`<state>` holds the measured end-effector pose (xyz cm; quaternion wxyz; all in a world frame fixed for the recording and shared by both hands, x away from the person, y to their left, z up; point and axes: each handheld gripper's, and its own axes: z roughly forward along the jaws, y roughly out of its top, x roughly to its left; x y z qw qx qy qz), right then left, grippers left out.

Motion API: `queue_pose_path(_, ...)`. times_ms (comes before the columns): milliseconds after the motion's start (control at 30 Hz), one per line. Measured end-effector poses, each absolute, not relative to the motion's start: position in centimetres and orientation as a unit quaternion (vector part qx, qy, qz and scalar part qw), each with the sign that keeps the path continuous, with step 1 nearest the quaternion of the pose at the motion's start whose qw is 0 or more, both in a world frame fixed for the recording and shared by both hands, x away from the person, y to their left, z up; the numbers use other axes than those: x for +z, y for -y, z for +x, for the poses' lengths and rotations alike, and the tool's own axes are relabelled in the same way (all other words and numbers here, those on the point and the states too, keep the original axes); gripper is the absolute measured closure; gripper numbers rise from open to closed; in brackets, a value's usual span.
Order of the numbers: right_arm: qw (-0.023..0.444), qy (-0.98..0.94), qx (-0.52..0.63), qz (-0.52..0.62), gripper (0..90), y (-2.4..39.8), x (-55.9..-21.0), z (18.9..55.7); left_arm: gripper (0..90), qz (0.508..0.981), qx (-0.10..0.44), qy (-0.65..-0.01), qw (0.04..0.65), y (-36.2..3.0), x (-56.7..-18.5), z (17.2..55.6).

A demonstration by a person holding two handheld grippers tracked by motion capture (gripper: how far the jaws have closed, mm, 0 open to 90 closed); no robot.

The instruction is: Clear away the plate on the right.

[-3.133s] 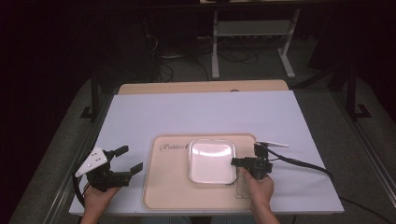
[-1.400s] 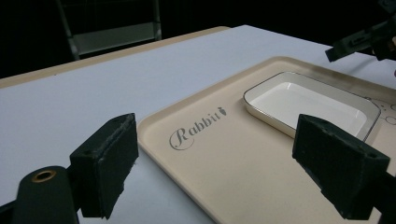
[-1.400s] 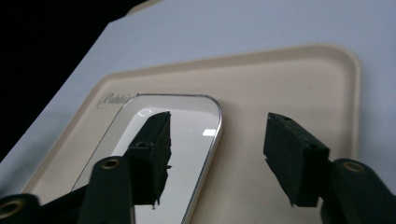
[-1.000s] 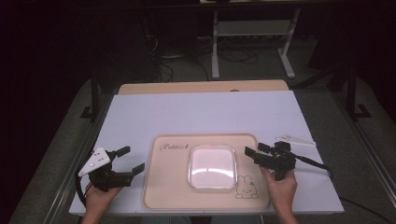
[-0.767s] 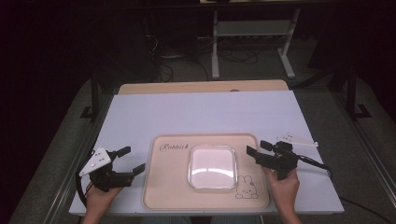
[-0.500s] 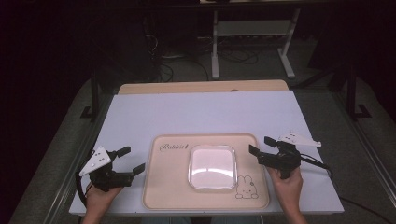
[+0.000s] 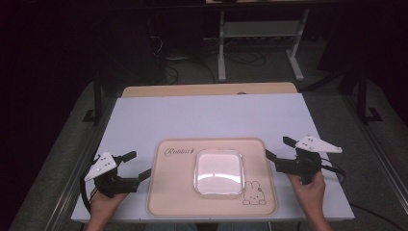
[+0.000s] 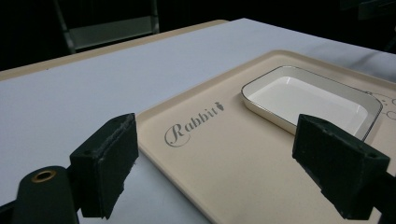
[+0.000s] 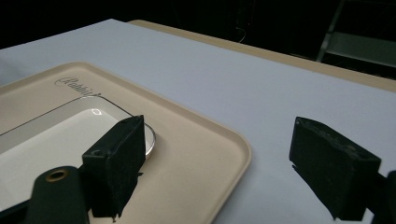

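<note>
A beige tray printed with "Rabbit" lies at the table's near middle, and a white square plate rests on it. My left gripper hovers just left of the tray, open and empty, aimed over the tray's near corner toward the plate. My right gripper is just off the tray's right edge. Its jaws have just been opening and stand open with nothing between them. In the right gripper view its jaws straddle the tray's rim, and the plate lies at the left.
A white sheet covers most of the tabletop, with a wooden strip bare at the far edge. Beyond the table stand a metal frame and cables on a dark floor.
The right gripper has left the plate's right rim, drawn back to the right past the tray's edge, and its jaws have widened. The left gripper has stayed put.
</note>
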<state>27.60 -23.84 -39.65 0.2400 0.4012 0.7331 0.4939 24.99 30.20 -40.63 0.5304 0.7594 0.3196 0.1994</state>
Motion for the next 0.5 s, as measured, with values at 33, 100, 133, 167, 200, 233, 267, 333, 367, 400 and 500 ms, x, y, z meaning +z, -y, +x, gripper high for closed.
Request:
queue_pose_path(33,0.240,-0.733,0.494,0.402,17.2,24.1,-39.6,27.5,13.9,0.759,0.199,-0.320,0.531,-30.2,-40.6,25.0)
queue_pose_path(100,0.246,-0.731,0.494,0.402,16.8,24.5,-39.6,27.4,13.9,0.759,0.199,-0.320,0.531,-30.2,-40.6,25.0)
queue_pose_path(133,0.247,-0.729,0.495,0.404,16.6,24.8,-39.6,27.3,13.9,0.759,0.199,-0.321,0.531,-30.2,-40.7,25.0)
queue_pose_path(167,0.246,-0.727,0.496,0.407,16.4,25.0,-39.7,27.2,13.9,0.759,0.198,-0.321,0.531,-30.2,-40.7,25.0)
queue_pose_path(200,0.248,-0.725,0.496,0.409,16.2,25.2,-39.8,27.2,13.9,0.759,0.197,-0.322,0.531,-30.1,-40.7,25.1)
queue_pose_path(233,0.248,-0.723,0.496,0.411,16.1,25.5,-39.8,27.1,13.9,0.759,0.197,-0.321,0.530,-30.1,-40.7,25.1)
queue_pose_path(267,0.247,-0.722,0.497,0.412,16.2,25.7,-39.9,27.1,13.9,0.760,0.196,-0.321,0.530,-30.1,-40.7,25.1)
queue_pose_path(333,0.250,-0.723,0.492,0.416,16.1,25.9,-40.1,27.0,13.9,0.761,0.196,-0.320,0.529,-30.0,-40.8,25.1)
queue_pose_path(367,0.251,-0.724,0.489,0.416,15.9,26.0,-40.2,27.0,13.9,0.761,0.195,-0.320,0.529,-30.0,-40.8,25.1)
queue_pose_path(400,0.252,-0.725,0.488,0.416,15.7,26.2,-40.3,26.9,13.9,0.761,0.195,-0.321,0.529,-30.0,-40.8,25.1)
queue_pose_path(500,0.251,-0.725,0.488,0.415,15.3,26.4,-40.6,26.7,13.9,0.760,0.194,-0.322,0.530,-29.9,-40.8,25.2)
